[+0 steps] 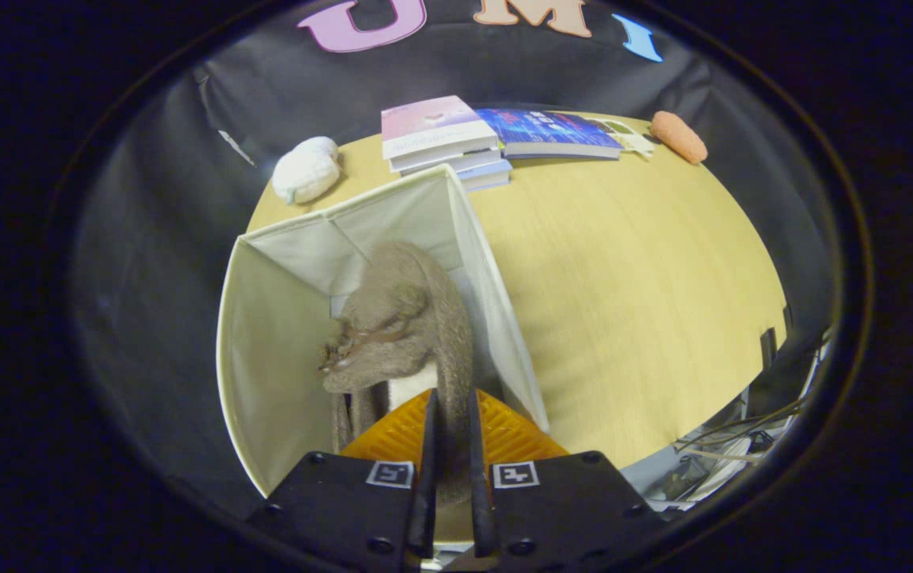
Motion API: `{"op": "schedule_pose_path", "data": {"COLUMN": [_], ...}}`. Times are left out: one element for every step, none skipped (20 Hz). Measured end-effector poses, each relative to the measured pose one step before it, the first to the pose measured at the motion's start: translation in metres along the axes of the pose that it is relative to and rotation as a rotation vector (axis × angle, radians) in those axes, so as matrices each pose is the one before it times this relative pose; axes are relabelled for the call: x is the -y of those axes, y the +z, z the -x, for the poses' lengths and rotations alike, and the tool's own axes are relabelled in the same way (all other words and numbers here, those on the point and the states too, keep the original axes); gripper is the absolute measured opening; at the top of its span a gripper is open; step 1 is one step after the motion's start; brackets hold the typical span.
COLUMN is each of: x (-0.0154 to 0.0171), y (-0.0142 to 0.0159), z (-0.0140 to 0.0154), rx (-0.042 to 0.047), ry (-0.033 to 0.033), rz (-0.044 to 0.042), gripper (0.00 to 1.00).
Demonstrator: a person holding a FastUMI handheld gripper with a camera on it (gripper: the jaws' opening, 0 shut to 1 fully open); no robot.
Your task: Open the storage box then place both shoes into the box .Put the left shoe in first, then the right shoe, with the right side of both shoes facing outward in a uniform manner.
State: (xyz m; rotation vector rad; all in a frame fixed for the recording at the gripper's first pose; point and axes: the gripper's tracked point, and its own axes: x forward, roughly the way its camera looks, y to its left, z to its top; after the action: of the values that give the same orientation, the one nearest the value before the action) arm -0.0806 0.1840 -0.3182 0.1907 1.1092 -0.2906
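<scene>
Storage box (265,358) is the landmark for everything below: it stands open on the counter (631,318), its pale fabric walls upright and its mouth facing up toward the tongs (452,454).

To the left of the box and beyond it, near the far edge of the counter, lies a white bundle (306,169); I cannot tell what it is.

Over the box itself, a grey-brown fuzzy shoe (404,318) hangs down into the opening. The tongs are narrow and pinch a strip of the shoe between both fingers, so the shoe is carried, not released. Whether it is the left or the right shoe I cannot tell, and I cannot say whether another shoe lies lower in the box, because the hanging shoe hides the bottom.

Beyond the box stands a stack of books (444,139), and to the right of these one more blue book (548,131). Farther right of the box, at the far edge, lies an orange roll (679,137).

My judgement: opening the box is done, and one shoe is being lowered in. Releasing it with the correct side outward is left, and possibly the other shoe.
</scene>
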Motion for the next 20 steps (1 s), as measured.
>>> {"op": "schedule_pose_path", "data": {"x": [0.00116, -0.00113, -0.0004, -0.0023, -0.00078, -0.00062, -0.00149, -0.00079, -0.0008, -0.0012, -0.00244, -0.00235, -0.00275, -0.00363, -0.00456, -0.00486, -0.00443, -0.00545, -0.00405, -0.00427], "y": [0.00549, 0.00469, 0.00384, 0.0019, 0.00183, 0.0022, 0.00347, 0.00351, 0.00527, 0.00584, 0.0075, 0.00838, 0.01197, 0.00966, 0.0078, 0.00468, 0.00605, 0.00555, 0.00471, 0.00658], "z": [0.00281, 0.00239, 0.00182, 0.00203, 0.00276, 0.00234, 0.00393, 0.00377, 0.00531, 0.00533, 0.00615, 0.00554, 0.00624, 0.00442, 0.00546, 0.00456, 0.00438, 0.00128, 0.0056, 0.00583], "rx": [0.02742, 0.02118, 0.00973, 0.00456, 0.00406, 0.01122, 0.01916, 0.03045, 0.03594, 0.04101, 0.04565, 0.04779, 0.05347, 0.05054, 0.04352, 0.03563, 0.0284, 0.02665, 0.0185, 0.02915], "ry": [-0.01076, -0.0014, 0.00266, 0.00968, 0.0048, 0.00468, 0.00301, 0.00199, -0.00163, -0.0018, -0.00114, -0.0033, -0.00374, -0.00176, 0.00295, 0.00324, 0.00731, 0.01007, 0.01032, 0.01185], "rz": [0.00424, 0.00518, 0.00437, 0.00262, 0.00301, 0.00883, 0.01695, 0.02937, 0.04259, 0.04746, 0.05024, 0.05446, 0.05854, 0.05921, 0.04845, 0.03536, 0.02449, 0.01559, 0.00712, -0.00044], "gripper": [0.23, 0.24, 0.25, 0.26, 0.26, 0.27, 0.27, 0.27, 0.27, 0.27, 0.27, 0.27, 0.27, 0.28, 0.29, 0.3, 0.31, 0.32, 0.33, 0.33]}}
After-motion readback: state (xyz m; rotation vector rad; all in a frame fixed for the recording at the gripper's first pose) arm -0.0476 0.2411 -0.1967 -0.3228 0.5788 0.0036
